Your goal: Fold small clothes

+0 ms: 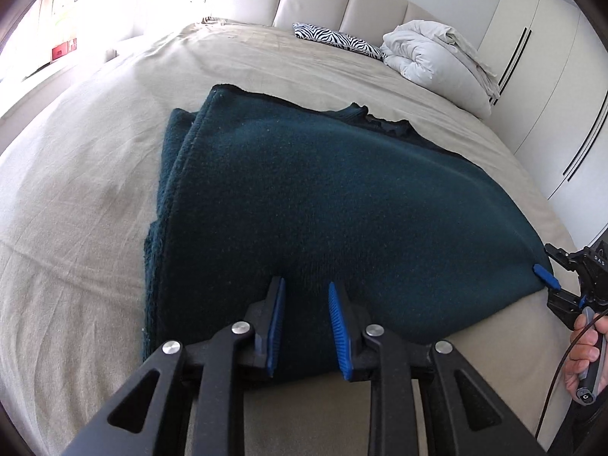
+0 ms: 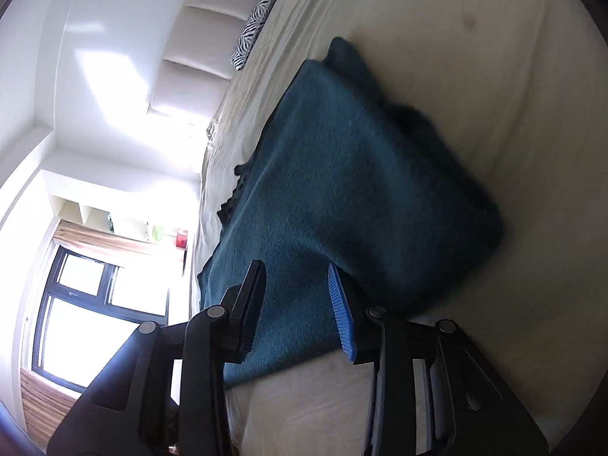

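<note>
A dark teal knitted garment (image 1: 323, 197) lies folded on the beige bed sheet (image 1: 76, 197), its layered edge at the left. My left gripper (image 1: 306, 288) is open over the garment's near edge, with the cloth between its blue pads. My right gripper (image 2: 296, 273) is open at the garment (image 2: 342, 174) near corner, rolled sideways, with one finger above the cloth and one below. In the left wrist view the right gripper (image 1: 551, 266) shows at the garment's right corner, held by a hand.
A zebra-print pillow (image 1: 338, 40) and a bundled white duvet (image 1: 437, 60) lie by the padded headboard (image 1: 342, 0). White wardrobe doors (image 1: 551, 76) stand on the right. A window (image 2: 95, 304) is beyond the bed's far side.
</note>
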Demonstrator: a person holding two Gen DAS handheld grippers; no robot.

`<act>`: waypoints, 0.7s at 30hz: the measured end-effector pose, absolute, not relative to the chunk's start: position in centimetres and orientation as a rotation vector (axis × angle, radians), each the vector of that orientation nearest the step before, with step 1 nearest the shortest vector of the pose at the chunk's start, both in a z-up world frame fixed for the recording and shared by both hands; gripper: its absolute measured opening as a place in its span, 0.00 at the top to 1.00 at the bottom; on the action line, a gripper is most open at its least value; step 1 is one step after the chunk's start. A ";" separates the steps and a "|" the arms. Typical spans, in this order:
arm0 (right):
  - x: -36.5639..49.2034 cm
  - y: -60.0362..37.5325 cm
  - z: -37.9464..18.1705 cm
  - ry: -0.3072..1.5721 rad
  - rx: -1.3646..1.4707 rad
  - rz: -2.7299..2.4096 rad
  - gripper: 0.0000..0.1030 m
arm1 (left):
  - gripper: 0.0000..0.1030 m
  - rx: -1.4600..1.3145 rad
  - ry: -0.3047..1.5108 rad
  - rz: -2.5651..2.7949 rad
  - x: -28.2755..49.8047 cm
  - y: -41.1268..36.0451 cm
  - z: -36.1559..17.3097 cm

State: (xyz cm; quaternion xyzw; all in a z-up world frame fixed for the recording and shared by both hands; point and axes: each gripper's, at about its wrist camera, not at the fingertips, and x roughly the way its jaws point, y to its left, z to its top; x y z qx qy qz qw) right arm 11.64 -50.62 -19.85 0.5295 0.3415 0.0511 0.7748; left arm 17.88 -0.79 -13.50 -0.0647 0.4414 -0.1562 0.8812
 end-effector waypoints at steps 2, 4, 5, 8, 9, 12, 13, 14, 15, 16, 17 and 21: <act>10.3 -52.0 -18.8 0.714 1.134 0.032 0.65 | 0.74 -0.141 0.921 -0.328 17.9 -0.6 -13.6; 9.7 -51.9 -17.4 0.698 1.108 -0.015 0.57 | 0.74 -0.142 0.920 -0.329 17.9 -0.8 -13.6; 10.0 -51.3 -16.7 0.691 1.092 0.006 0.57 | 0.74 -0.142 0.919 -0.330 17.9 -0.8 -13.6; 12.7 -47.0 -14.8 0.738 1.015 0.129 0.57 | 0.74 -0.147 0.919 -0.334 18.0 -0.7 -13.7; 14.1 -44.9 -14.4 0.762 0.981 0.174 0.57 | 0.74 -0.152 0.919 -0.337 18.0 -0.6 -13.7; 17.7 -39.2 -13.9 0.824 0.931 0.289 0.57 | 0.74 -0.164 0.920 -0.345 18.0 -0.3 -13.8; 18.8 -37.7 -14.1 0.847 0.926 0.313 0.57 | 0.74 -0.168 0.919 -0.348 18.0 -0.2 -13.8; 19.8 -36.4 -14.4 0.866 0.916 0.330 0.57 | 0.74 -0.170 0.919 -0.349 18.0 -0.1 -13.9; 20.6 -35.3 -14.7 0.882 0.902 0.346 0.57 | 0.74 -0.172 0.918 -0.351 17.9 0.0 -13.9; 21.5 -34.3 -15.0 0.899 0.890 0.364 0.57 | 0.74 -0.175 0.919 -0.353 17.9 0.1 -13.9; 22.3 -33.4 -15.4 0.921 0.879 0.382 0.57 | 0.74 -0.178 0.919 -0.355 17.9 0.2 -14.0; 25.3 -32.1 -17.6 0.980 0.874 0.379 0.59 | 0.74 -0.194 0.920 -0.366 18.0 0.7 -14.0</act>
